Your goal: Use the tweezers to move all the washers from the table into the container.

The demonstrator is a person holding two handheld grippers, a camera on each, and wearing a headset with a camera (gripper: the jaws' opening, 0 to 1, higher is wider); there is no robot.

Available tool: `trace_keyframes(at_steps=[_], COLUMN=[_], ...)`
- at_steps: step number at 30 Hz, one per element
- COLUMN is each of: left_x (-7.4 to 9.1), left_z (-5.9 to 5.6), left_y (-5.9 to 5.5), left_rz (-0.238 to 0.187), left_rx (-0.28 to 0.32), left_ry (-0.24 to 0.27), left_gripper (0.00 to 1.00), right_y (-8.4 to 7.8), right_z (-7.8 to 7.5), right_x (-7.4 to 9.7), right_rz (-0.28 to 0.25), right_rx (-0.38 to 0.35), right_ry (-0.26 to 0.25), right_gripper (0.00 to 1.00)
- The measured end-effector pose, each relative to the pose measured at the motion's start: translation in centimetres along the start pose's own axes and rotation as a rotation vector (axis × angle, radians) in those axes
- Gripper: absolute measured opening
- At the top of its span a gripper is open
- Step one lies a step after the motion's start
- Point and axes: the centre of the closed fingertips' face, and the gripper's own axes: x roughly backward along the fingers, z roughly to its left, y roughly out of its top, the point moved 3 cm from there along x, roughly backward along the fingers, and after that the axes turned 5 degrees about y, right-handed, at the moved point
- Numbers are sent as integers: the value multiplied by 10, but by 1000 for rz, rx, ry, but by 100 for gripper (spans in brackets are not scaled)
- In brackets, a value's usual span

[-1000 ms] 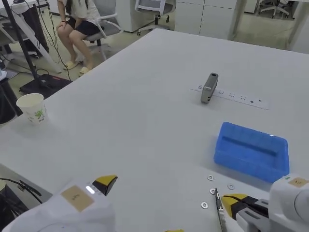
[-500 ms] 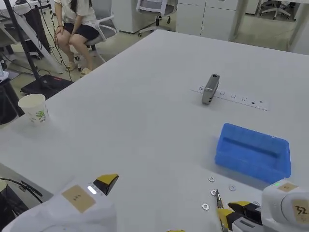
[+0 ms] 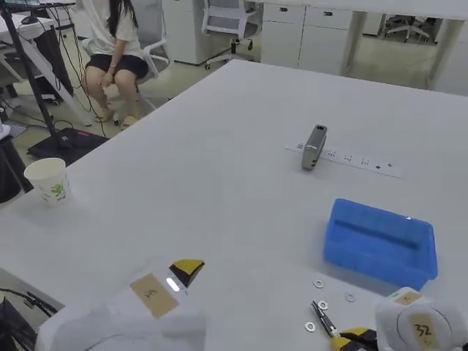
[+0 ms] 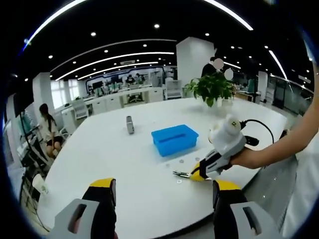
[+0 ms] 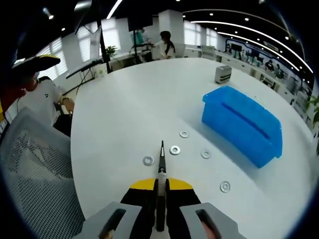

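Observation:
Several small metal washers (image 3: 322, 305) (image 5: 175, 150) lie loose on the white table (image 3: 219, 190), in front of the blue container (image 3: 380, 238) (image 5: 241, 122) (image 4: 174, 139). My right gripper (image 5: 159, 186) (image 3: 351, 340) (image 4: 212, 162) is shut on black tweezers (image 5: 161, 162) (image 3: 322, 318). The tweezers' tip hangs between two washers, just left of the nearest one. My left gripper (image 4: 164, 191) is held open and empty, off to the left, far from the washers. One of its yellow fingertips (image 3: 187, 268) shows in the head view.
A paper cup (image 3: 47, 180) stands near the table's left edge. Beyond the container lies a power strip (image 3: 358, 161) with a grey adapter (image 3: 314, 146). A person sits on a chair (image 3: 110, 51) at the far left. A mesh chair (image 5: 35, 169) is close by.
The head camera has shifted. My right gripper has turned and drawn back toward the near edge, so the tweezers now slant up-left among the washers. The left gripper stays open.

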Motion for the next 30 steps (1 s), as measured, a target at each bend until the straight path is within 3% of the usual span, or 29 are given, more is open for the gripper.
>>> trace_keyframes(at_steps=[6, 8, 9, 13, 15, 20, 22, 27, 30], left_x=[-19, -25, -28, -39, -45, -62, -66, -71, -75], left_z=[-7, -12, -13, -26, -30, -23, -23, -34, -39], left_y=[8, 4, 5, 3, -1, -7, -11, -18, -17], left_rz=[32, 92, 92, 157, 206, 267, 315, 428, 452], left_rx=[-79, -106, -110, -83, -53, -59, -58, -202, -258], left_ry=[-80, -138, -146, -254, -306, -325, -372, -528, -574], left_gripper=[76, 76, 76, 66, 65, 57, 54, 51, 44], right_y=[-2, -2, -2, -3, 0, 11, 16, 20, 21], right_z=[3, 5, 6, 11, 17, 30, 36, 50, 58], right_x=[7, 11, 15, 26, 35, 62, 71, 85, 90], right_rz=[2, -5, -3, -13, -21, -54, -75, -61, -59], right_rx=[12, 19, 27, 67, 106, 261, 307, 447, 515], right_ry=[11, 15, 11, 22, 40, 60, 78, 119, 149], right_gripper=[2, 2, 2, 2, 2, 2, 2, 2, 2])
